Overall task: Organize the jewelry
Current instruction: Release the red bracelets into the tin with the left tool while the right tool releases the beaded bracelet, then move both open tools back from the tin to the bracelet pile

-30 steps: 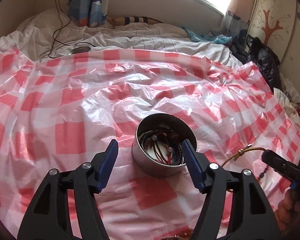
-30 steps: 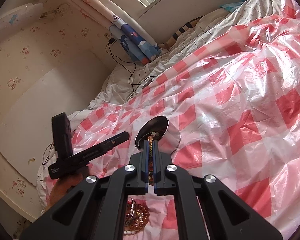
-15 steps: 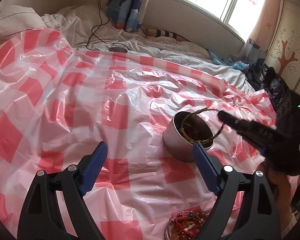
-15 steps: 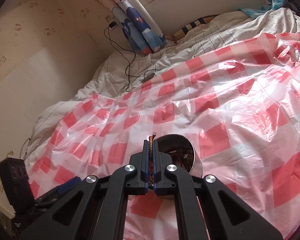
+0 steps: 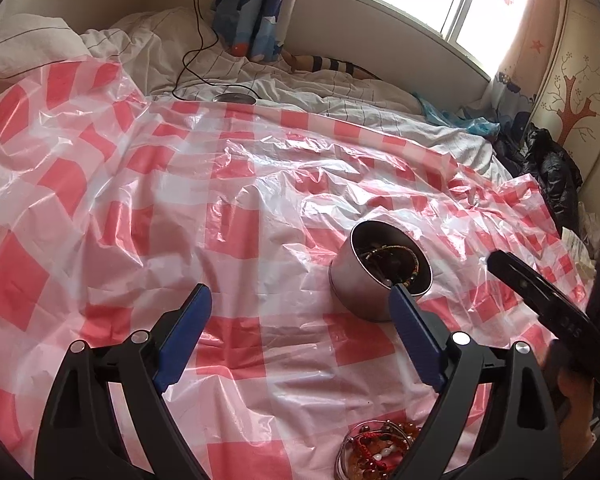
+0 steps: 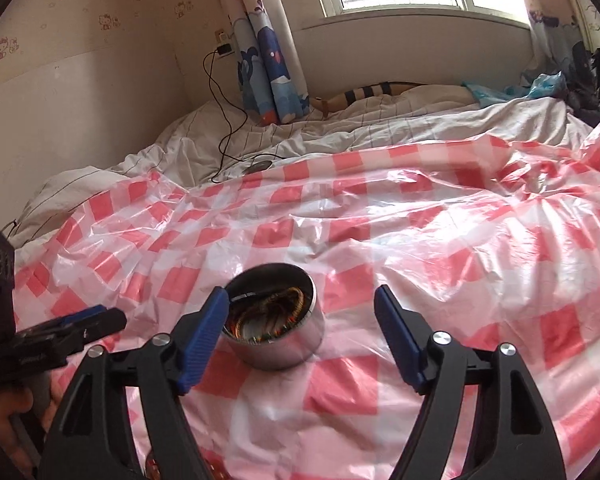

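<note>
Since before, the bracelet was released into the tin [image 6: 274, 322]; right tongs [image 6: 300, 304] are opening, left tongs [image 5: 300, 304] opening, both empty; the pile [image 5: 374, 450] lies nearest the left tongs.

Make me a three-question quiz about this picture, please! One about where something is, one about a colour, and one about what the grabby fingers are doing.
1. Where is the bracelet pile?
A. Inside the tin
B. On the checked sheet, nearer the camera than the tin
C. On the windowsill

2. What colour are the squares on the plastic sheet?
A. Green
B. Red
C. Black

3. What do the right gripper fingers hold?
A. Nothing
B. A spoon
C. The curtain

Answers:
1 B, the pile lies on the sheet below the metal tin in the left view.
2 B, red and white checks.
3 A, the fingers are opening, with nothing between them.
</note>
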Demonstrator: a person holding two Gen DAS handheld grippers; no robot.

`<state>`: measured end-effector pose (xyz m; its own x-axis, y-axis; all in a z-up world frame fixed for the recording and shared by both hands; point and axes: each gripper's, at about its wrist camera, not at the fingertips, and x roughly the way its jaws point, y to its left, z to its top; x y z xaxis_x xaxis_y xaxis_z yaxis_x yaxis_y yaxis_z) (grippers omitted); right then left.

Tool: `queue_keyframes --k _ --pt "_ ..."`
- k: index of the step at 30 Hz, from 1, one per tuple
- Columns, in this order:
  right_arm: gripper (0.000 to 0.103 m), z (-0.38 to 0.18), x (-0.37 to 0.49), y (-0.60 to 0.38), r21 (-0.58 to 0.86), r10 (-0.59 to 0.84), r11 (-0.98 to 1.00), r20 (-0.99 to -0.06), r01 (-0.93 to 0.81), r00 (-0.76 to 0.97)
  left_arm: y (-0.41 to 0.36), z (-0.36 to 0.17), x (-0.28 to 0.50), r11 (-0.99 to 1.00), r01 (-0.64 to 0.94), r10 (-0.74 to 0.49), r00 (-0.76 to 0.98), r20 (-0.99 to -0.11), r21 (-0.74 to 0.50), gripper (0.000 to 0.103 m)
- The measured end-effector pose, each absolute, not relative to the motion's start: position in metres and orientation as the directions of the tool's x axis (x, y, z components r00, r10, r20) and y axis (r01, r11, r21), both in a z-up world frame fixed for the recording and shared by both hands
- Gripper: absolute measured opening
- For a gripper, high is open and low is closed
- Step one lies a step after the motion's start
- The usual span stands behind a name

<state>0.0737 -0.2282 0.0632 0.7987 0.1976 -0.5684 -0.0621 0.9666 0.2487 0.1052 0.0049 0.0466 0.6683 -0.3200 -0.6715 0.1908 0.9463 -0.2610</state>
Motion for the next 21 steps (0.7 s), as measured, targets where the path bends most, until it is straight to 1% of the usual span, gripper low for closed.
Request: queue_keyframes --k 1,4,7,9,12,16,19,21 --pt "0.079 0.060 0.062 -0.233 0.244 0.191 0.968 -0.582 -0.055 0.790 0.003 0.045 0.104 0.950 0.196 -0.312 0.666 -0.677 -0.245 0.086" --pt "0.080 0.043 0.039 -0.246 0.286 0.193 0.958 -0.630 -0.007 0.752 -0.001 0.042 0.100 0.956 0.200 -0.294 0.660 -0.691 -0.216 0.086" --pt "0.080 0.024 0.033 -0.250 0.332 0.209 0.943 -0.665 0.033 0.717 -0.003 0.044 0.098 0.951 0.204 -0.309 0.658 -0.686 -0.232 0.087" --pt "0.080 0.017 0.036 -0.246 0.349 0.220 0.936 -0.673 0.041 0.706 -0.007 0.047 0.096 0.948 0.213 -0.317 0.660 -0.681 -0.235 0.089" --pt "0.080 0.009 0.043 -0.237 0.303 0.184 0.952 -0.683 0.045 0.707 -0.016 0.050 0.094 0.944 0.233 -0.329 0.662 -0.674 -0.231 0.090" --pt "0.080 -0.012 0.052 -0.238 0.312 0.166 0.944 -0.727 0.105 0.666 -0.028 0.052 0.092 0.937 0.268 -0.348 0.652 -0.674 -0.224 0.091" --pt "0.080 -0.014 0.052 -0.242 0.326 0.167 0.938 -0.725 0.120 0.668 -0.035 0.054 0.089 0.936 0.289 -0.347 0.653 -0.673 -0.201 0.091" --pt "0.083 -0.014 0.052 -0.240 0.319 0.163 0.940 -0.729 0.119 0.665 -0.039 0.055 0.089 0.938 0.294 -0.339 0.657 -0.673 -0.185 0.092"
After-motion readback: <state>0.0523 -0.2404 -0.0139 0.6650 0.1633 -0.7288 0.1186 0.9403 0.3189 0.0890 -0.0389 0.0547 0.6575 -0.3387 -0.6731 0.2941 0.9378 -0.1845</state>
